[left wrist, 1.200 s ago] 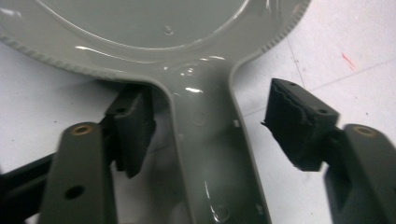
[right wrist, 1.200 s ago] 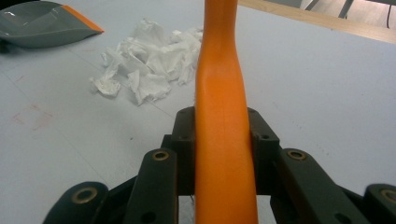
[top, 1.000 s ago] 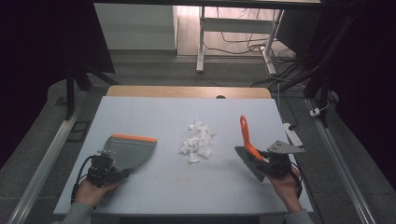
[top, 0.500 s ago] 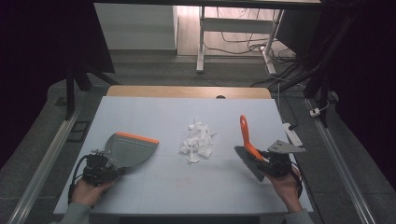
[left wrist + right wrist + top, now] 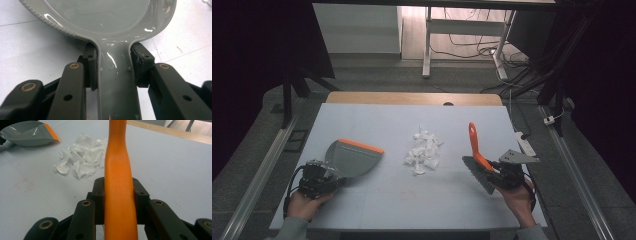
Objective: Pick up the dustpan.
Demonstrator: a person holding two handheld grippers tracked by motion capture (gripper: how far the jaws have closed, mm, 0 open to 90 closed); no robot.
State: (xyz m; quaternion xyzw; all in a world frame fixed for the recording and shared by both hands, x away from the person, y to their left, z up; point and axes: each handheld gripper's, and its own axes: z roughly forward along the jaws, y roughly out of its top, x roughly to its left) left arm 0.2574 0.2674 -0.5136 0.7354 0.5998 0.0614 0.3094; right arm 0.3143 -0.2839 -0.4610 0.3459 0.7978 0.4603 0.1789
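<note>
On the left, the left gripper (image 5: 319, 178) is clamping the grey dustpan (image 5: 351, 158) by its handle — both jaws are pressing the handle's sides in the left gripper view — and the pan is lying flat on the table (image 5: 377, 205), its orange lip pointing toward the middle, probably so scraps can slide in. Between the tools, the pile of crumpled white paper (image 5: 423, 152) is sitting near the table's centre, apart from both. On the right, the right gripper (image 5: 502, 172) is squeezing the brush (image 5: 477, 160) by its orange handle — bristles angled down beside the pile, seemingly ready for sweeping leftward
</note>
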